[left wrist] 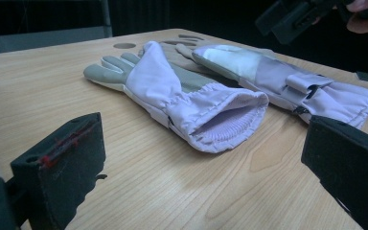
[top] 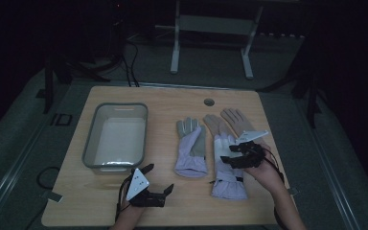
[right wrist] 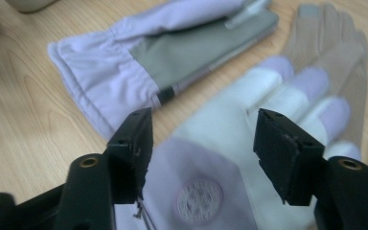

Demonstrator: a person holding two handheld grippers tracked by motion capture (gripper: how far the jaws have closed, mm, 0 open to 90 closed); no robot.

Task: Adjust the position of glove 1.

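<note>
Right gripper (top: 234,152) poised over the right-hand lilac fabric glove with white back panel (top: 226,165) – jaws apart, nothing clamped.

That glove lies flat on the pale wooden tabletop (top: 172,201), cuff toward the person, just beside a second lilac glove with a grey palm (top: 191,146) – the two apart. The left gripper (top: 159,181) rests low near the front edge, jaws wide open and empty, next to a clear rectangular plastic tub (top: 116,136).

No readable text in any view

The right glove (right wrist: 206,158) bore a round emblem (right wrist: 199,200) — too blurred to read — and faint marks on the floor (top: 60,119) beside the table could not be made out.
</note>
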